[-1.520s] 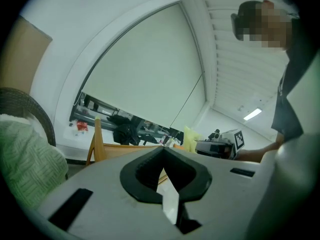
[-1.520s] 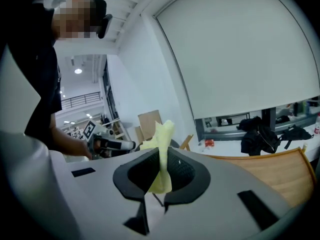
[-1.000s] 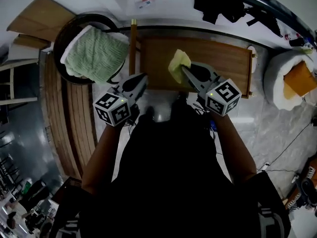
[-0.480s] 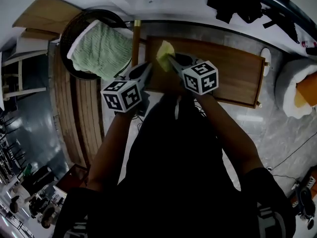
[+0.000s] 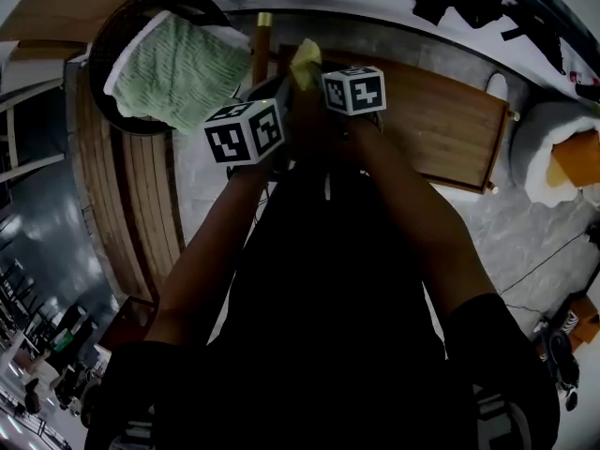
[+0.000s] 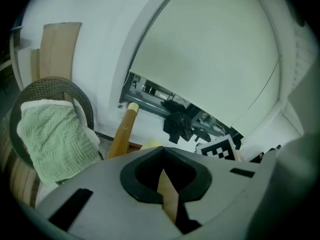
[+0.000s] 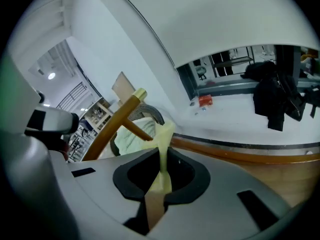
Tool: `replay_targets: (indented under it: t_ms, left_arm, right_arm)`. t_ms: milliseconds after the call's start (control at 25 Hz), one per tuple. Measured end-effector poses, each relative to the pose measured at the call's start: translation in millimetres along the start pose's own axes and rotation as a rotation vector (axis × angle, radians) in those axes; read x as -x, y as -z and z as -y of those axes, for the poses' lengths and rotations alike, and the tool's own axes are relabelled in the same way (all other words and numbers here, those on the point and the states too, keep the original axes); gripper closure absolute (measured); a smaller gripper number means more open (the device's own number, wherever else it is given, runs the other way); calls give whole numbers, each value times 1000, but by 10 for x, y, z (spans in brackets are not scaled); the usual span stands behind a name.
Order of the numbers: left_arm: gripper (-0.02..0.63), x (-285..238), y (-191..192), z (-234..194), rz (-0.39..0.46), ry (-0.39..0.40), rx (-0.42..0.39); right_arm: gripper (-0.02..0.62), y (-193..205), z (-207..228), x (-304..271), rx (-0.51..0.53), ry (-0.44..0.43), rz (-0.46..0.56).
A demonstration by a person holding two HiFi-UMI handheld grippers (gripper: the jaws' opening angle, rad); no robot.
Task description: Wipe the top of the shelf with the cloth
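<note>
Right gripper [image 7: 159, 186]: fingers closed on the yellow cloth [image 5: 305, 61], which sticks up from the pinch over the left end of the wooden shelf [image 5: 441, 125] top. Contact with the wood cannot be confirmed. Left gripper [image 6: 162, 159]: fingers closed together, holding nothing, just beside the right one. A dark basket [image 5: 101, 50] holding a green towel [image 5: 173, 64] stands left of the shelf.

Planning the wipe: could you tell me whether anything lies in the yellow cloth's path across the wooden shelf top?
Nothing visible does: the brown wooden shelf top shows bare wood to the right of the yellow cloth pinched in the right gripper.
</note>
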State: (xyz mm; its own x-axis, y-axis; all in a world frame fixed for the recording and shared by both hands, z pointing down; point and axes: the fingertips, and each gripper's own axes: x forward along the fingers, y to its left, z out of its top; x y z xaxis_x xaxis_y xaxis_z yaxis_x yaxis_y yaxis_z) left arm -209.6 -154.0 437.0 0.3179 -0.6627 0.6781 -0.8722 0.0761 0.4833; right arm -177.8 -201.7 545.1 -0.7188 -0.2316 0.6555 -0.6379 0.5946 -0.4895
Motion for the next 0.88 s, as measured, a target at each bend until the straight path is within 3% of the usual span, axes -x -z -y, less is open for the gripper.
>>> replay_targets:
  t_ms: [240, 560, 760, 880]
  left_arm:
    - [595, -12, -110, -44, 0, -12, -22]
    - [595, -100, -61, -224, -39, -40, -21]
    - [595, -163, -41, -207, -55, -21, -5]
    - [595, -230, 14, -128, -74, -6, -3]
  right_arm:
    - [549, 116, 19, -337, 31, 37, -86]
    - [549, 149, 42, -550, 98, 99, -114]
    - [549, 145, 75, -566, 184, 113, -152]
    - [549, 164, 101, -530, 176, 111, -155]
